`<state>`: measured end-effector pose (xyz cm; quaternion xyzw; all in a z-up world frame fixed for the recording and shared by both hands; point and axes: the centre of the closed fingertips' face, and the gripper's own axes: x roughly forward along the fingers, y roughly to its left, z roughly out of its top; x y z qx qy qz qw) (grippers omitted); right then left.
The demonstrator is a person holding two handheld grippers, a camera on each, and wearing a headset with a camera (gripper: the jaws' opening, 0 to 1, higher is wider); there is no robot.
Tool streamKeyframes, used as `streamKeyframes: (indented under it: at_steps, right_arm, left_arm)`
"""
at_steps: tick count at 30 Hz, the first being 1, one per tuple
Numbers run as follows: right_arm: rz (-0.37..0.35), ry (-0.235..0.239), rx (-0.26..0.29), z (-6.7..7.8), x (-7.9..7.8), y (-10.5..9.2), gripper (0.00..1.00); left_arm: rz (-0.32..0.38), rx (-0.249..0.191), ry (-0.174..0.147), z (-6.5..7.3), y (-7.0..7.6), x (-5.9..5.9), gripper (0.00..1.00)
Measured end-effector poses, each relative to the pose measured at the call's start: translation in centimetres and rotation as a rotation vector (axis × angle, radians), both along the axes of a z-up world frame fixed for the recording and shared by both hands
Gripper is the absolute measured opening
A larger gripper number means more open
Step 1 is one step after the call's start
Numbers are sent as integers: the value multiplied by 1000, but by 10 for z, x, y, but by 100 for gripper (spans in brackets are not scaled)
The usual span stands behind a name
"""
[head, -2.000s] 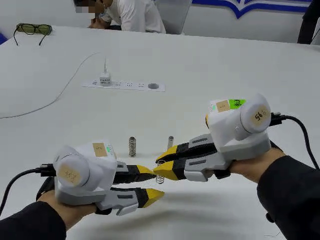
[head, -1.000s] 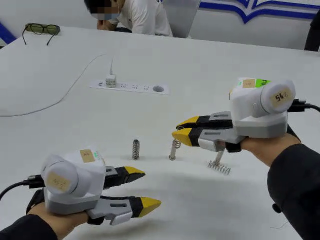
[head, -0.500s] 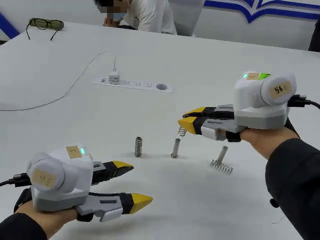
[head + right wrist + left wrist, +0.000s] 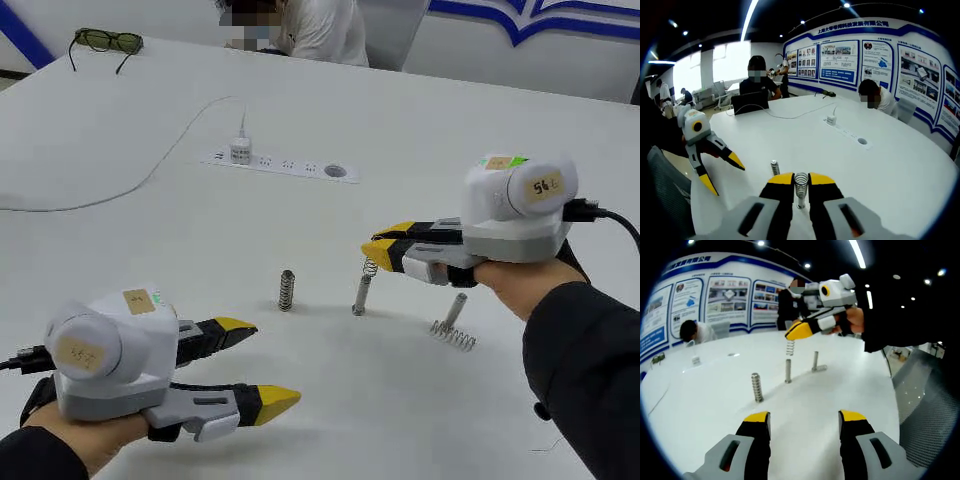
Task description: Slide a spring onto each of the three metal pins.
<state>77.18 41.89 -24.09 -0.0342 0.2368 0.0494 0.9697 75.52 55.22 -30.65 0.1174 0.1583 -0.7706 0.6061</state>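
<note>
Three metal pins stand in a row on the white table [image 4: 200,230]. The left pin [image 4: 287,290] [image 4: 757,387] [image 4: 775,167] wears a spring. The middle pin [image 4: 360,295] [image 4: 788,371] is bare. My right gripper [image 4: 378,250] [image 4: 801,181] is shut on a spring [image 4: 370,267] [image 4: 790,347] [image 4: 801,184], which hangs upright just above the middle pin's top. A loose spring [image 4: 452,336] [image 4: 821,368] lies at the foot of the right pin [image 4: 455,310] [image 4: 815,361]. My left gripper [image 4: 258,362] [image 4: 805,417] stands open near the front edge, holding nothing.
A white power strip [image 4: 285,165] [image 4: 847,132] with a plugged charger and a cable lies further back. Dark glasses [image 4: 105,40] rest at the far left corner. A person sits at the table's far side. Other people sit at a laptop beyond the table.
My right gripper carried the spring away from the left gripper to a spot over the middle pin. My left gripper drew back toward the table's near edge, still open.
</note>
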Motion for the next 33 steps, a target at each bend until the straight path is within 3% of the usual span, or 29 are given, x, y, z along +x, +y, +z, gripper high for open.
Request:
streamKeyframes:
  at_steps: [33]
  right_arm:
    - [-13,37,24,-23,1,1,12]
  left_arm:
    - [14,17,6,-4,4,3,55]
